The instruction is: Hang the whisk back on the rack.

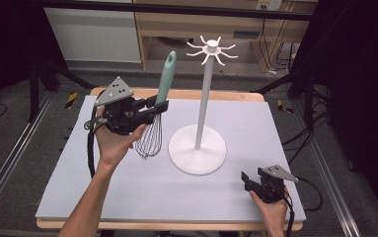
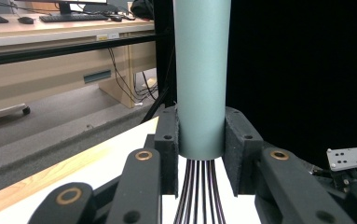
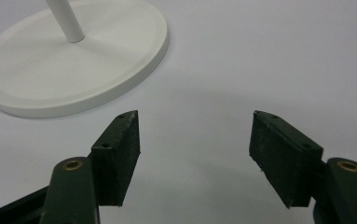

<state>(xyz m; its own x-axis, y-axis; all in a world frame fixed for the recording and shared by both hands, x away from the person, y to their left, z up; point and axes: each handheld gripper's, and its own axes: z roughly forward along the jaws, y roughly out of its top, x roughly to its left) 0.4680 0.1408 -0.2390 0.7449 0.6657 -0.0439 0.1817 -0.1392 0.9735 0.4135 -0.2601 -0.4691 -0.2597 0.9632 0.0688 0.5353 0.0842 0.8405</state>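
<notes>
Whisk (image 1: 156, 116): smooth matte mint-green tapered handle, thin dark wire loops, upright above the pale tabletop (image 1: 102, 182); left gripper (image 1: 152, 106) jaws clamped on handle. Right gripper (image 1: 245, 178): ridged black jaws apart, empty. White glossy round-based hook stand (image 1: 198, 148) between.

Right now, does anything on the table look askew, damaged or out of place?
Nothing stands out. The left claw grips the whisk upright by its teal handle, the white rack stands straight on its round base, and the right claw rests open near it.
</notes>
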